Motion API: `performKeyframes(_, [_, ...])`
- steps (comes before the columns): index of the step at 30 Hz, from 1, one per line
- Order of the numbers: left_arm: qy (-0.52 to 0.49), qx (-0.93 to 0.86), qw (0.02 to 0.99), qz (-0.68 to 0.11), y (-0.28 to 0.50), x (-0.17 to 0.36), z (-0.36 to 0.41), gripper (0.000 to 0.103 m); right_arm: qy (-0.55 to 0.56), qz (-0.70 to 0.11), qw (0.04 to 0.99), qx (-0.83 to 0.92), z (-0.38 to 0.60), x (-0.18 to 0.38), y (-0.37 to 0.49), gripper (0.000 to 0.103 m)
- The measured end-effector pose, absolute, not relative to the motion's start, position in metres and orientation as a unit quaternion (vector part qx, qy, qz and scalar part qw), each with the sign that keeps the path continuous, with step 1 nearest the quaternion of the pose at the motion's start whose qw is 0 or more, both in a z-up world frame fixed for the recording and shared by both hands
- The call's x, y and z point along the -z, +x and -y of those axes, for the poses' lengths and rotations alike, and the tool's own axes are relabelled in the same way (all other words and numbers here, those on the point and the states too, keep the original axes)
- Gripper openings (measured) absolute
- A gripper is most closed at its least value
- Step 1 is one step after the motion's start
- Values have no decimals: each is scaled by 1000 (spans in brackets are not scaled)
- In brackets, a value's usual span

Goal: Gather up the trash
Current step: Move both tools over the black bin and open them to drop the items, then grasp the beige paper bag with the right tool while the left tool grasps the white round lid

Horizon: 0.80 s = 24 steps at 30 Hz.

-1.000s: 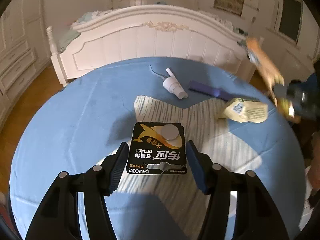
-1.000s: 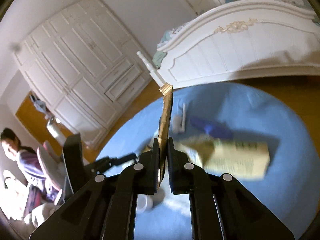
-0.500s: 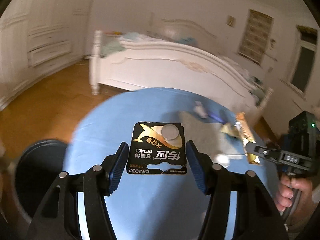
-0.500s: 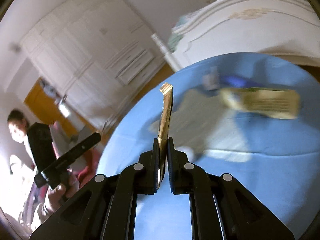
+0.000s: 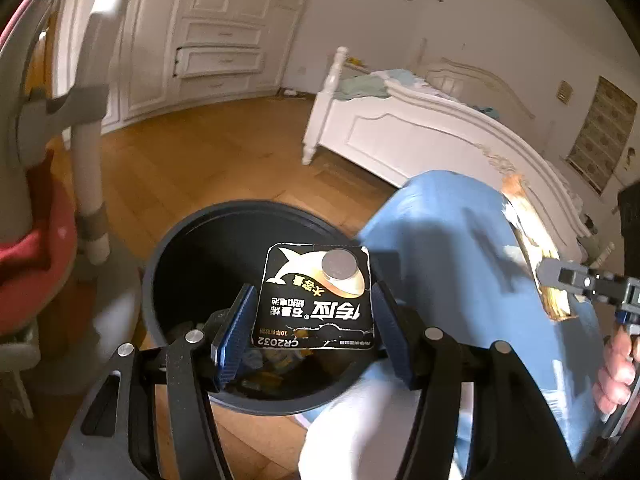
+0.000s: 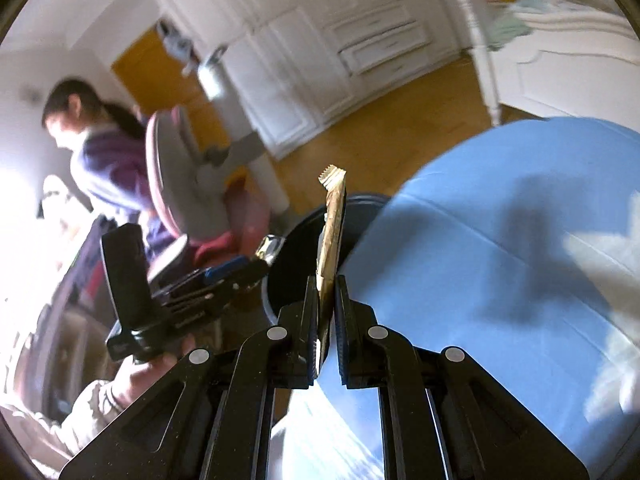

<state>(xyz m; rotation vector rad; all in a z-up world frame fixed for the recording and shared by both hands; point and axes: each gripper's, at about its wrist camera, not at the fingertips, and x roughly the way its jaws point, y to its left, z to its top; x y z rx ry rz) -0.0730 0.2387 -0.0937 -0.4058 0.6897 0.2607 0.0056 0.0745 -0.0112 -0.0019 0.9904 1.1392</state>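
Two tongs loaded: left tongs [image 5: 314, 320] half open, clamped on black battery card [image 5: 316, 300] over dark bin [image 5: 160, 256]; right tongs [image 6: 328, 320] nearly shut on gold wrapper [image 6: 332, 236] beside blue desk [image 6: 500, 240]. Best released only once squarely above bin's mouth.

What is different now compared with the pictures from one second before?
Both grippers swung away from the blue table toward the dark round trash bin, which the left gripper now hovers over. Unchanged: it holds the black battery card, and the right gripper holds the thin golden wrapper.
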Motion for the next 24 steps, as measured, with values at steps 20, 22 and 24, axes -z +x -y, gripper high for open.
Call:
performKeyframes(20, [-223, -139, 899, -351, -76, 129, -284, 66, -79, -466, 717, -513, -204, 41, 23, 43])
performKeyframes(22, [-221, -147, 900, -345, -78, 125, -285, 71, -65, -462, 722, -512, -198, 41, 26, 57])
performKeyframes(24, [-220, -150, 902, -339, -82, 120, -284, 74, -55, -456, 725, -513, -191, 37, 29, 58])
